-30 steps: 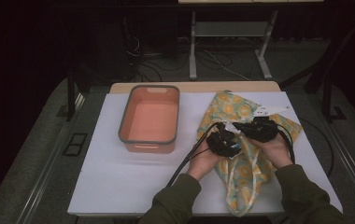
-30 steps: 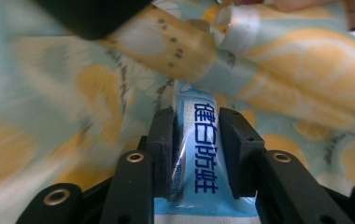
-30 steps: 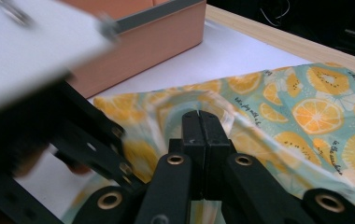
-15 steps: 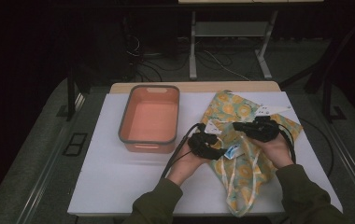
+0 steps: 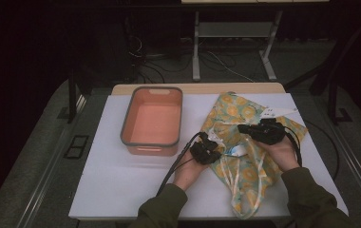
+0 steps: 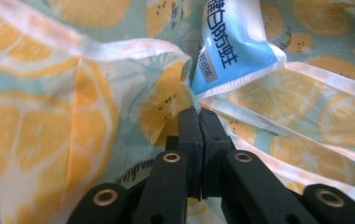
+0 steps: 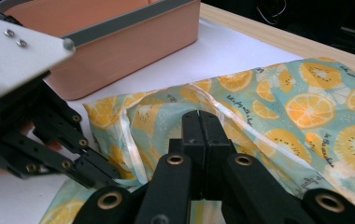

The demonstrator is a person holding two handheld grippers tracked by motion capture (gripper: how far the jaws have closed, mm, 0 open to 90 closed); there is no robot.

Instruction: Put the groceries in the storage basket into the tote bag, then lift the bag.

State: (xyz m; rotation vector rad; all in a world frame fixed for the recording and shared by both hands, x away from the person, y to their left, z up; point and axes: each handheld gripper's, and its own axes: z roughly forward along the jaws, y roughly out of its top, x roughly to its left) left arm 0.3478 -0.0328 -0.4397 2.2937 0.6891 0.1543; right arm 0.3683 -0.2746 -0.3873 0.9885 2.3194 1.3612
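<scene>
A fruit-print bag point(image 5: 235, 108) with orange and kiwi slices lies on the right half of the white table top point(image 5: 121, 190). My left gripper point(image 5: 219, 153) is at the bag's left edge, and in the left gripper view its jaws point(image 6: 199, 116) are shut on the bag's rim. My right gripper point(image 5: 242, 128) sits further back on the bag, shut on the white-trimmed edge point(image 7: 200, 114). A blue and white packet point(image 5: 238, 151) shows between the two grippers at the bag's mouth, close ahead of the left jaws point(image 6: 231, 46).
A salmon bin with a grey rim point(image 5: 151, 143) stands left of the bag, close behind the left gripper, and looks empty. White straps point(image 5: 233, 173) trail across the bag's near part. The table's front left is bare.
My left gripper has moved left, away from the right one, drawing the bag's edge with it. The blue and white packet has come into sight between them.
</scene>
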